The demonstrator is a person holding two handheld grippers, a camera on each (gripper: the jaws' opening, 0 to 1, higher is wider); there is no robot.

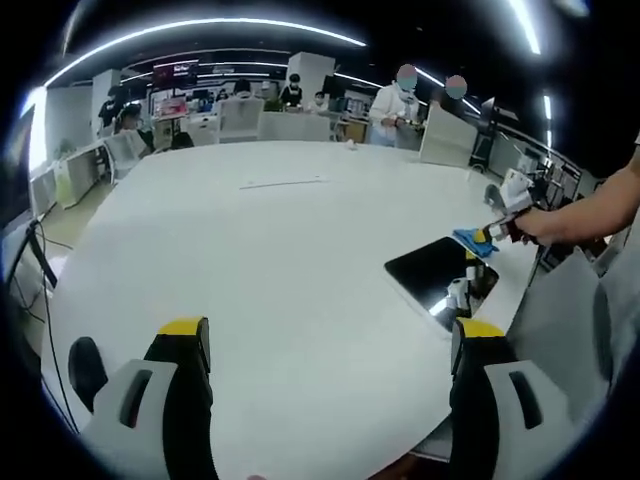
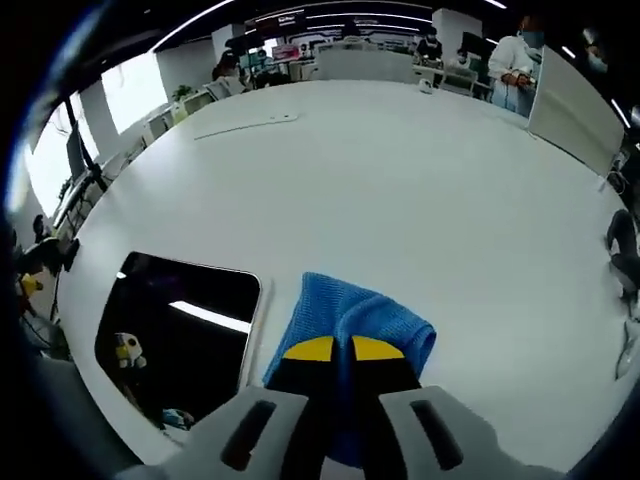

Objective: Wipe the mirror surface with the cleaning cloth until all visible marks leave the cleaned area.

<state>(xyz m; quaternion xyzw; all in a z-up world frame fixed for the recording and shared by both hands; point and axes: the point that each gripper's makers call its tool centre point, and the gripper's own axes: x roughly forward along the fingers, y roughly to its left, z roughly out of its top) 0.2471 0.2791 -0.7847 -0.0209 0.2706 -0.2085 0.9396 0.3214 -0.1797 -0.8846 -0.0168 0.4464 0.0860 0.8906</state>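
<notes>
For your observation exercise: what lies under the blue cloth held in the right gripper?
Under the blue cloth lies the white table, beside the mirror. The right gripper is shut on the cloth; the cloth hides the tabletop directly beneath.

no legible text, labels, brands or numbers on anything

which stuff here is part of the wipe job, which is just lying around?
Job:
- mirror, flat on the table
- blue cleaning cloth, clamped in the right tongs

Just lying about:
- flat white strip far across the table
- left tongs, open, holding nothing
</notes>
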